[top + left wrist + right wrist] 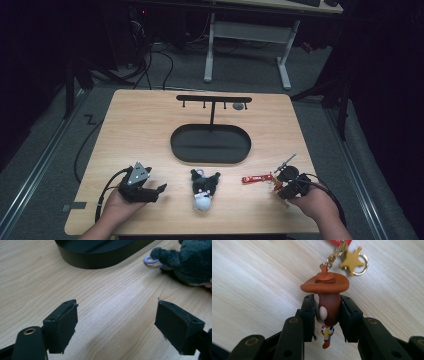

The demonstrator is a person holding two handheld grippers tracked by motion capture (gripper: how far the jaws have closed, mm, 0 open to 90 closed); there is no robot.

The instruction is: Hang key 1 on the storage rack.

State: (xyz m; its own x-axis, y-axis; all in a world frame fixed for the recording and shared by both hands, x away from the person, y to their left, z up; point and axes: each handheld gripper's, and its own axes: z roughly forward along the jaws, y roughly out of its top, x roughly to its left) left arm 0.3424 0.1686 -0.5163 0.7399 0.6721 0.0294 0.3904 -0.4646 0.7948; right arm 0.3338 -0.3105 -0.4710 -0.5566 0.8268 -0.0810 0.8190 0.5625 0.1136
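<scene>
Right gripper (327, 317) jaws clamp cowboy keychain figure (328, 302) | writing: none legible

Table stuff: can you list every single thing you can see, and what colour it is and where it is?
table: one, light wood, under everything
hook stand: one, black, far middle, rising from an oval tray
plush toy: one, dark grey and white, near middle
cowboy keychain: one, brown hat, gold star, red strap, near right
desk frame: one, white, on the floor behind
left gripper: one, black, near left, jaws wide apart over bare wood
right gripper: one, black, near right, clamped on the cowboy's head
hands: two, near edge
</scene>
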